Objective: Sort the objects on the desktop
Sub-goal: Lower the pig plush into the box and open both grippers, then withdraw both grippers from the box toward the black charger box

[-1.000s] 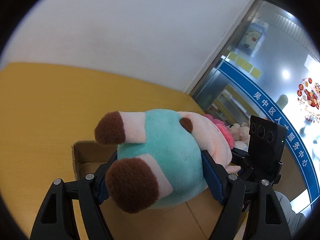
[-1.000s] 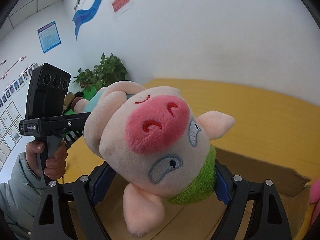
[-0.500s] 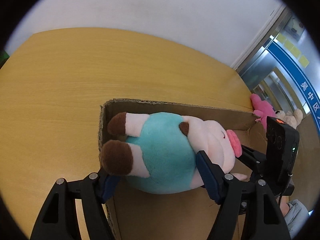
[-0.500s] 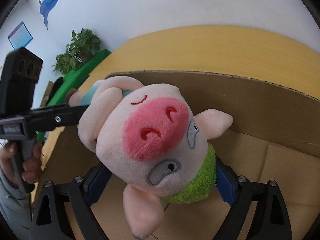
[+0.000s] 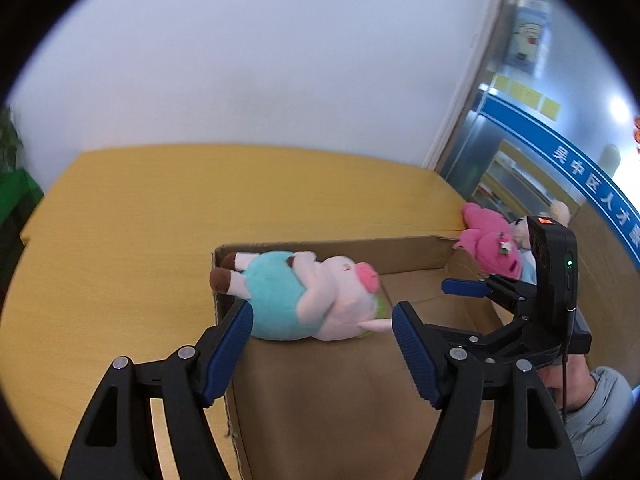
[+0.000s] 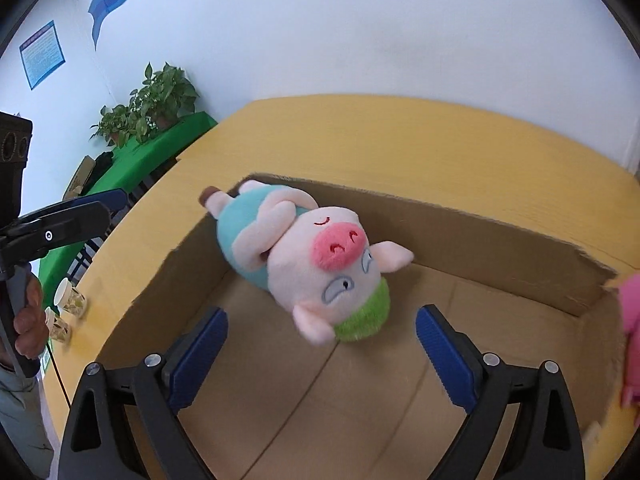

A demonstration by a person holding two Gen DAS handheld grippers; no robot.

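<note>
White walls and a yellow counter frame the scene, with a cardboard box lying open on it. Inside, a plush pig in a teal outfit lies on its side at the box's left end, feet against the corner. Both the left gripper and the right gripper hang just short of it with fingers spread wide and nothing between them. Judging by its look, the pig is light, soft and squashy, not fragile; the round belly or head offers the surest hold. A pink plush toy sits beyond the box's right end.
</note>
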